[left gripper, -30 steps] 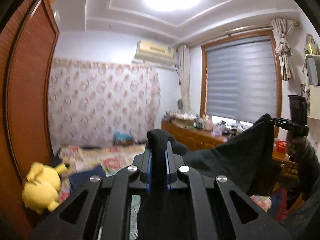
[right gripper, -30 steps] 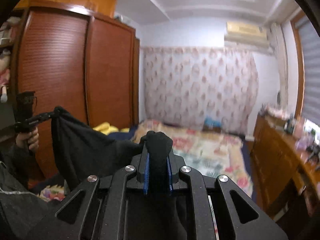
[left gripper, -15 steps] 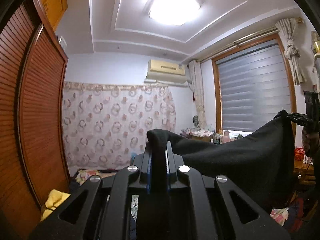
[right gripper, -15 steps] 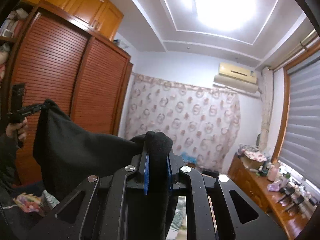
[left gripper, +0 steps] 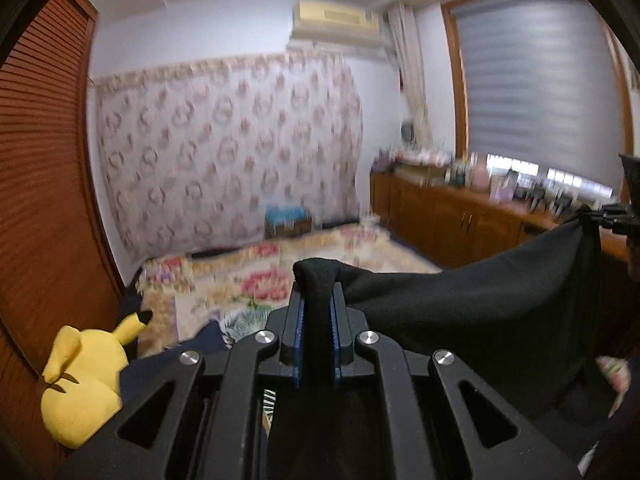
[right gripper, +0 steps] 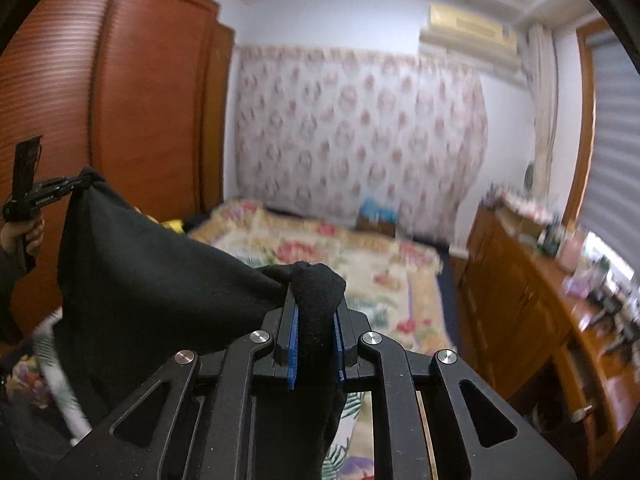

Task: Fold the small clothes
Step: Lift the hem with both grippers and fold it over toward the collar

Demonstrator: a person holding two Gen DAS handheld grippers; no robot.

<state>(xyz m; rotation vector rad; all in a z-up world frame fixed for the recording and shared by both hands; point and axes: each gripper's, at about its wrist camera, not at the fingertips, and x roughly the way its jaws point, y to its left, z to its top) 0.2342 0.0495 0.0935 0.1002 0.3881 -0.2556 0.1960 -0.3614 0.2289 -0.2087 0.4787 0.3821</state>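
Black soft fabric garment [left gripper: 472,312]: held in the air above the bed, stretched between the two grippers, one bunched corner in each. Left gripper [left gripper: 316,320], black with blue pads: jaws nearly closed, clamped on a thick fold of the cloth that bulges out past the tips. Right gripper [right gripper: 314,320], same build: likewise pinched tight on the other corner (fabric fills the whole gap). Between them the cloth sags in a shallow curve; lower edge hangs out of view.

Below: bed with floral quilt [right gripper: 360,256], cream with red flowers. Yellow plush toy [left gripper: 80,384] at the bed's left edge, against the brown louvred wardrobe [right gripper: 120,100].

Farther: small brown box with blue contents [left gripper: 289,220] at the head of the bed, contents too blurred to identify. Wooden sideboard [left gripper: 460,220] along the window, top crowded with small items.
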